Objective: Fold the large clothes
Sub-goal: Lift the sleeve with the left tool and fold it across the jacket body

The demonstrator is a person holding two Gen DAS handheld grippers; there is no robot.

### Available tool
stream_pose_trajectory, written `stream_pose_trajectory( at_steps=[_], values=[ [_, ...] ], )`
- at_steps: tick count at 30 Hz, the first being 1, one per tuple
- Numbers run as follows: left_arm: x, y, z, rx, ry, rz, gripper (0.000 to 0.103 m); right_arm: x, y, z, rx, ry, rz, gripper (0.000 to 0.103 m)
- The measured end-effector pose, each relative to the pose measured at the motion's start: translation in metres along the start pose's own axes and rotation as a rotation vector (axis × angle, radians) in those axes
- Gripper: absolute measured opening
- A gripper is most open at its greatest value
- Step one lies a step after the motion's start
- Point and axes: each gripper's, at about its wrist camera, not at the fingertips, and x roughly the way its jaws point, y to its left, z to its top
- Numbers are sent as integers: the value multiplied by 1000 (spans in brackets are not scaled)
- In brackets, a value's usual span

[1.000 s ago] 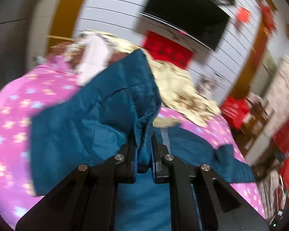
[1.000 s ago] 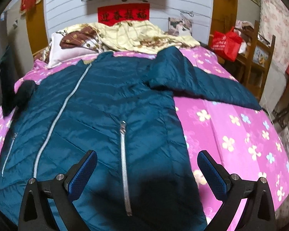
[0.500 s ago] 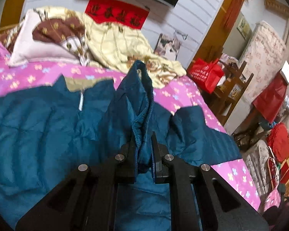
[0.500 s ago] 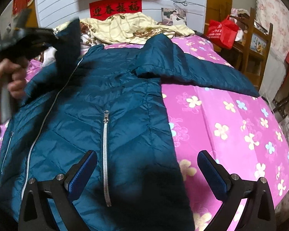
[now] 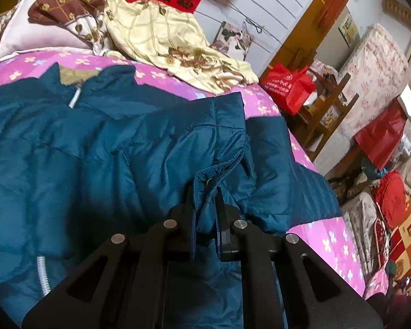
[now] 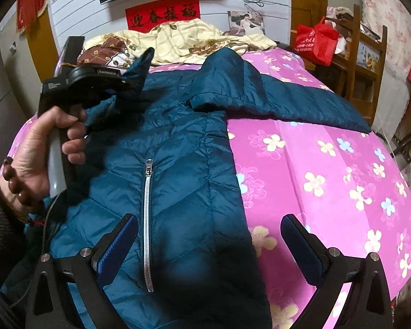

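A: What's the risk here?

B: The left gripper (image 5: 205, 213) is clenched on the cuff (image 5: 219, 170) of the teal puffer jacket (image 6: 178, 164), holding that sleeve up over the jacket's chest. I'd judge the shiny shell slippery; a thin pinch of cuff could slide out before the sleeve lies across the front, and it would flop back toward the pink floral bedsheet (image 6: 328, 164).

A: And the other hand?

B: The right gripper (image 6: 208, 246) hangs released, jaws wide, above the jacket's hem on the pocket zipper (image 6: 148, 219) side, touching nothing. With nothing pinning the body, a tug on the sleeve could drag the whole jacket askew.

A: How does the jacket look?

B: Quilted in chevrons, zipped up, lying front-up along the bedsheet with its collar (image 5: 96, 82) toward the yellow quilt (image 6: 191, 38). The far sleeve (image 6: 274, 96) runs out sideways from the jacket's shoulder, apparently doubled over itself near the shoulder.
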Motion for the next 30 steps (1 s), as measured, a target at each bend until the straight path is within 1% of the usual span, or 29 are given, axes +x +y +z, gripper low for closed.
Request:
stream_pose_trajectory(
  at_steps=[3, 6, 8, 9, 10, 11, 12, 13, 16, 18, 20, 23, 24, 25, 27, 28, 30],
  values=[
    [12, -5, -6, 13, 30, -12, 9, 0, -3, -1, 7, 3, -3, 103],
    [22, -8, -10, 16, 74, 3, 9, 2, -6, -2, 14, 8, -5, 103],
    [24, -8, -12, 7, 93, 6, 15, 2, -7, -1, 19, 10, -3, 103],
    [24, -8, -13, 6, 101, -2, 24, 2, -7, -1, 19, 8, -4, 103],
    [23, -8, -14, 5, 106, -8, 36, 2, -6, -1, 18, 7, -6, 103],
    [18, -8, -15, 3, 109, -21, 42, 2, -5, 0, 16, 6, -7, 103],
    [15, -9, -15, 3, 109, -27, 50, 3, -4, 0, 15, 6, -8, 103],
    [7, -9, -16, 7, 109, -37, 55, 3, -3, 1, 15, 7, -12, 103],
    [-18, -5, -15, 26, 100, -40, 55, 6, 0, 2, 18, 10, -25, 103],
    [-44, 8, -12, 56, 69, -13, 55, 8, 4, 4, 19, 5, -38, 103],
    [-72, 36, -7, 80, 25, 70, 55, 8, 8, 6, 23, -4, -39, 103],
    [-112, 98, 2, 54, -14, 232, 55, 8, 21, 15, -2, -46, -17, 103],
    [-125, 118, 5, 52, -24, 311, 55, 10, 28, 21, -33, -61, -3, 103],
    [-138, 140, 8, 68, -35, 409, 55, 12, 34, 29, -59, -78, 4, 103],
    [-153, 170, 10, 91, -40, 526, 55, 21, 47, 53, -94, -122, 30, 103],
    [-162, 187, 12, 84, -46, 569, 55, 28, 51, 65, -101, -127, 47, 103],
    [-173, 213, 14, 30, -58, 585, 55, 52, 69, 105, -109, -142, 120, 103]
  ],
)
